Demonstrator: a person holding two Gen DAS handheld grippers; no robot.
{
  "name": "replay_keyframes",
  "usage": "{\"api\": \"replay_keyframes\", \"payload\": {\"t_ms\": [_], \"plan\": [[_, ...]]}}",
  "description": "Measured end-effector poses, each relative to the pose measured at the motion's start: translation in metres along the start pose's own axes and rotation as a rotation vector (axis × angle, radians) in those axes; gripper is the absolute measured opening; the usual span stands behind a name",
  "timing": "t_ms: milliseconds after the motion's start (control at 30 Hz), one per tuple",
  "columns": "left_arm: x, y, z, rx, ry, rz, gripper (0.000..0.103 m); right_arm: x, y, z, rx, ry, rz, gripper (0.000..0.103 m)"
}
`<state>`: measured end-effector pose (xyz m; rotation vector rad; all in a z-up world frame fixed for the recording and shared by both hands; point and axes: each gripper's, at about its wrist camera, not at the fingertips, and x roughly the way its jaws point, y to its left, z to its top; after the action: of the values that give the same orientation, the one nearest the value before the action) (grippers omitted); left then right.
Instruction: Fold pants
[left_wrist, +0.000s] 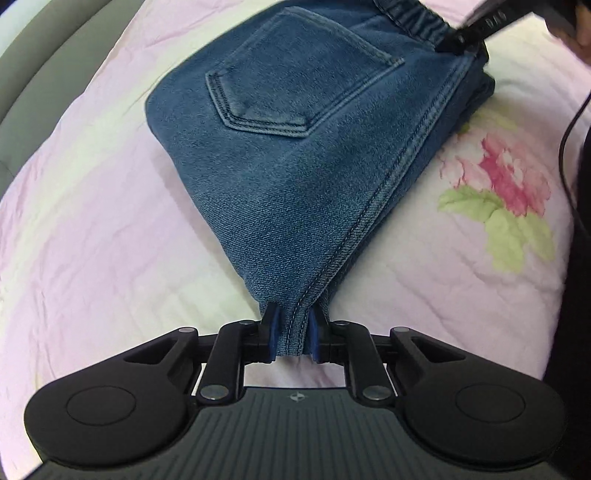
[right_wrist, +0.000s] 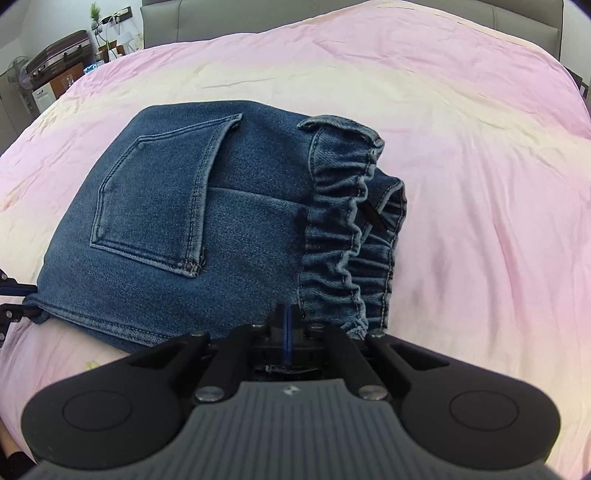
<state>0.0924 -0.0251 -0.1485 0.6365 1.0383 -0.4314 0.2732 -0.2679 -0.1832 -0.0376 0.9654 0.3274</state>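
Note:
The blue denim pants (left_wrist: 295, 155) lie folded in a thick bundle on the pink bed, back pocket (left_wrist: 295, 74) facing up. My left gripper (left_wrist: 291, 332) is shut on a seamed corner of the pants, pulling the cloth taut. My right gripper (right_wrist: 288, 325) is shut on the near edge of the pants (right_wrist: 177, 221) just beside the elastic waistband (right_wrist: 347, 221). In the left wrist view the right gripper (left_wrist: 458, 40) shows at the far waistband corner. In the right wrist view the left gripper (right_wrist: 11, 299) shows at the left corner of the pants.
A pink and cream quilt (right_wrist: 461, 184) with a flower print (left_wrist: 513, 177) covers the bed. A grey padded headboard (right_wrist: 332, 11) runs along the far side. A black cable (left_wrist: 569, 147) hangs at the right. A nightstand with clutter (right_wrist: 62, 62) stands far left.

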Motion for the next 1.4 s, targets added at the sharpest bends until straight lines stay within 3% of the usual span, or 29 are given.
{"api": "replay_keyframes", "payload": {"t_ms": [67, 133, 200, 233, 267, 400, 467, 633, 800, 933, 1100, 1400], "plan": [[-0.012, 0.013, 0.002, -0.060, -0.006, -0.038, 0.027, -0.008, 0.001, 0.002, 0.014, -0.009, 0.010, 0.000], [-0.026, 0.026, 0.005, -0.101, -0.019, -0.060, 0.029, -0.019, 0.002, 0.004, 0.015, -0.016, 0.044, 0.000], [-0.038, 0.037, 0.006, -0.133, -0.051, -0.074, 0.029, -0.033, 0.003, 0.006, 0.016, -0.043, 0.087, 0.019], [-0.045, 0.044, 0.008, -0.158, -0.068, -0.084, 0.031, -0.040, 0.004, 0.006, 0.016, -0.058, 0.120, 0.037], [-0.049, 0.051, 0.010, -0.188, -0.081, -0.096, 0.035, -0.046, 0.004, 0.007, 0.017, -0.067, 0.132, 0.048], [-0.050, 0.080, 0.032, -0.317, -0.142, -0.120, 0.047, -0.059, -0.004, 0.015, 0.036, -0.106, 0.116, 0.057], [-0.040, 0.095, 0.041, -0.391, -0.152, -0.126, 0.055, -0.053, -0.022, 0.022, 0.094, -0.093, 0.113, 0.067], [0.000, 0.122, 0.058, -0.604, -0.151, -0.184, 0.066, -0.028, -0.069, 0.030, 0.282, -0.030, 0.144, 0.077], [0.040, 0.134, 0.057, -0.750, -0.129, -0.301, 0.068, 0.001, -0.112, 0.019, 0.500, 0.030, 0.247, 0.078], [0.063, 0.136, 0.058, -0.769, -0.103, -0.337, 0.069, 0.025, -0.131, 0.009, 0.614, 0.065, 0.378, 0.078], [0.076, 0.142, 0.061, -0.759, -0.086, -0.362, 0.076, 0.050, -0.135, 0.006, 0.662, 0.097, 0.492, 0.065], [0.091, 0.151, 0.049, -0.820, -0.082, -0.439, 0.073, 0.074, -0.131, 0.012, 0.643, 0.127, 0.522, 0.057]]}}
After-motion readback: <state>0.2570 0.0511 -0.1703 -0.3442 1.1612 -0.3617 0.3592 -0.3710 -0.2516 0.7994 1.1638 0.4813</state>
